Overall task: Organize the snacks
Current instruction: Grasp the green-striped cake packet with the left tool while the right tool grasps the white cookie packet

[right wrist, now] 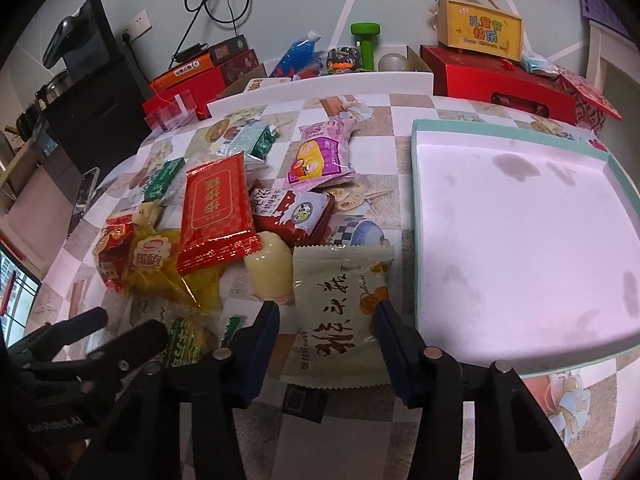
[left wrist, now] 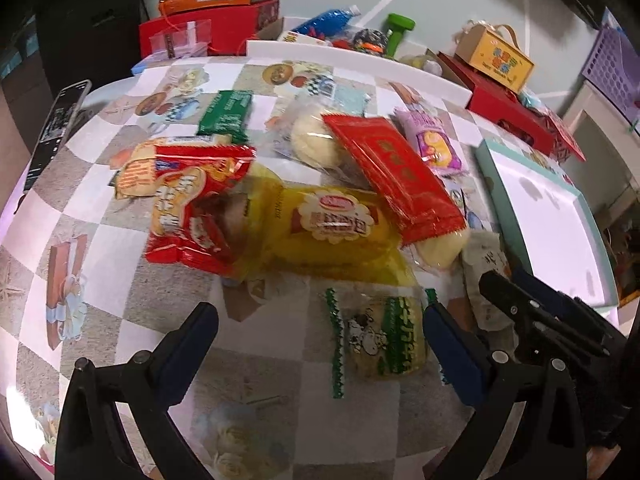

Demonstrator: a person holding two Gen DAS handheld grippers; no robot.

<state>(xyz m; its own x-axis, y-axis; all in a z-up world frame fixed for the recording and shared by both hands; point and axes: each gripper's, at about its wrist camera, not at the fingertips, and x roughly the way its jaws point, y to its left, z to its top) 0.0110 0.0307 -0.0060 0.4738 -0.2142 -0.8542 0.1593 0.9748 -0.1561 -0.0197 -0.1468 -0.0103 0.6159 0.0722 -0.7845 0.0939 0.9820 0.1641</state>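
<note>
A pile of snack packets lies on the checkered table (left wrist: 120, 248). In the left wrist view my left gripper (left wrist: 320, 320) is open, its fingers either side of a green-edged Snoopy packet (left wrist: 380, 336). Beyond lie a yellow packet (left wrist: 336, 228), a red packet (left wrist: 396, 172) and a red-and-orange bag (left wrist: 188, 208). In the right wrist view my right gripper (right wrist: 328, 316) is open around a cream packet with black writing (right wrist: 340, 312), not clamping it. The red packet (right wrist: 216, 212), a purple packet (right wrist: 324, 152) and a red-and-white milk snack (right wrist: 296, 212) lie behind. The teal-rimmed box (right wrist: 516, 128) is to the right, with nothing in it.
A phone (left wrist: 56, 128) lies at the table's left edge. Red boxes (right wrist: 496, 76), a yellow gift box (right wrist: 480, 32), a blue bottle (right wrist: 298, 52) and a green dumbbell (right wrist: 366, 42) stand along the back behind a white ledge (right wrist: 320, 88). The left gripper shows at the lower left of the right wrist view (right wrist: 100, 344).
</note>
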